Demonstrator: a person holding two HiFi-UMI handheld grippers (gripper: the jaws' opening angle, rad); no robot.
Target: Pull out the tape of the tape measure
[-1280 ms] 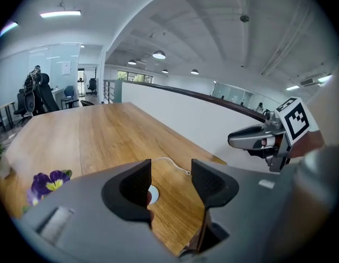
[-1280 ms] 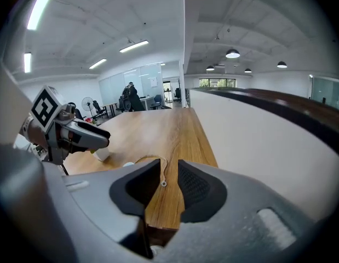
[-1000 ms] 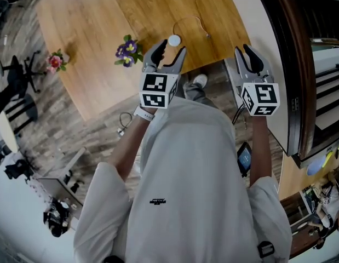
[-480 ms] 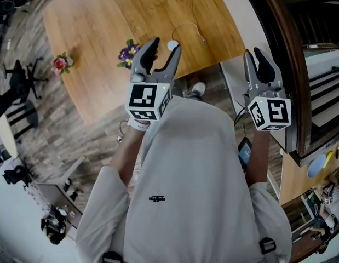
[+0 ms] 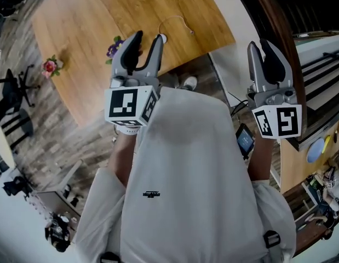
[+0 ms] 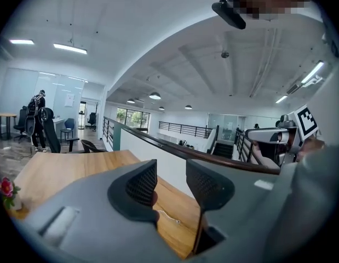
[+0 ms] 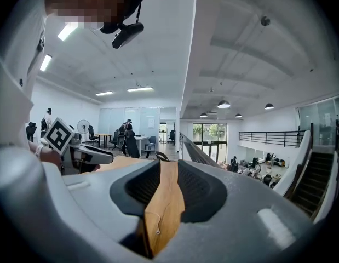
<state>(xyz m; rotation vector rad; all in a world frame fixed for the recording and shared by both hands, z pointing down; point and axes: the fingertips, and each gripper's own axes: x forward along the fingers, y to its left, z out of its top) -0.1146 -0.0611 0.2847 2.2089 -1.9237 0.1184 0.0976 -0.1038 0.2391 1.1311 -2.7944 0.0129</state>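
Two flower sprigs, one pink [image 5: 49, 66] and one purple [image 5: 113, 48], sit on the pale wooden tabletop [image 5: 87, 15]. Left tongs [image 5: 148, 38] hover above it, jaws apart and empty, having just been closing. Past their tip lies the small round white tape measure [image 5: 163, 38], a thin pale strand [image 5: 174, 18] curling rightward from it. Right tongs [image 5: 260, 44], beyond the tabletop's edge, stand narrowly apart, empty. Nothing is gripped, which fits a reach or a finished pull alike; any pull needs the case pinned and the strand's end pinched.
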